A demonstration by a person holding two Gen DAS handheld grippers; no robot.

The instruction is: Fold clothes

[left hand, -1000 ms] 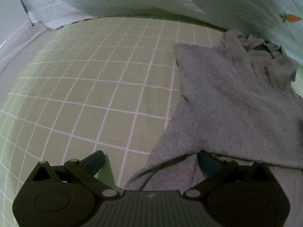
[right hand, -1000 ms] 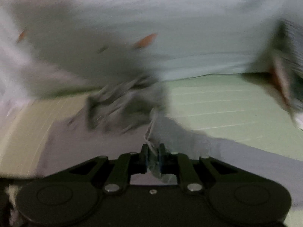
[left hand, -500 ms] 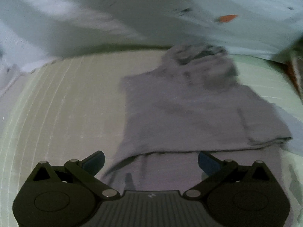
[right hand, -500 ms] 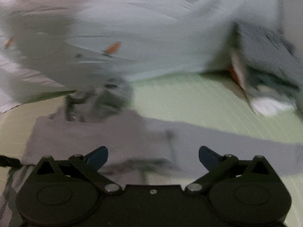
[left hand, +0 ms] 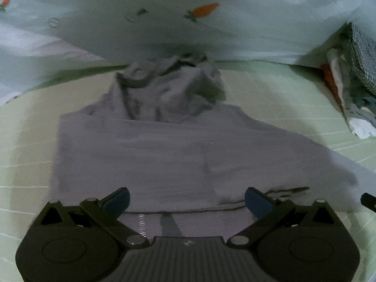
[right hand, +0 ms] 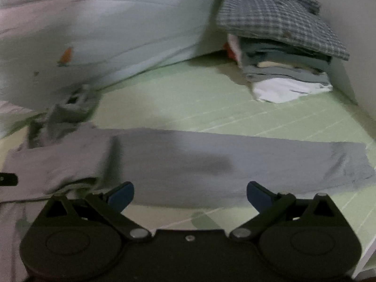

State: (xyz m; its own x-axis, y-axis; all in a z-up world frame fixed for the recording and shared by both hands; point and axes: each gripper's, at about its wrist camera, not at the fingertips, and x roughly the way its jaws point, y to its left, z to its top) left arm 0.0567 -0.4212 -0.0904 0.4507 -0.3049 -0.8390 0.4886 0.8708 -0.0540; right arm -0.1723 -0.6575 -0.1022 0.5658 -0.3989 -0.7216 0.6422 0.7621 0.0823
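A grey hooded top (left hand: 164, 145) lies flat on the green checked bed sheet (left hand: 282, 108), its hood (left hand: 169, 87) bunched at the far end. One sleeve (right hand: 235, 162) stretches straight out to the right across the sheet. My left gripper (left hand: 186, 199) hovers over the garment's near hem, jaws wide open, nothing between the blue pads. My right gripper (right hand: 190, 193) is open too, above the near edge of the sleeve, with nothing held. The tip of the other gripper (right hand: 8, 179) shows at the left edge of the right wrist view.
A pale duvet with carrot prints (left hand: 188, 23) is heaped along the far side of the bed. A stack of folded clothes (right hand: 282, 75) topped by a checked shirt (right hand: 272, 16) sits in the far right corner against the wall.
The right gripper let go of the grey fabric and opened wide, then swung right along the sleeve. The left gripper, open throughout, moved from the garment's left edge to face its middle.
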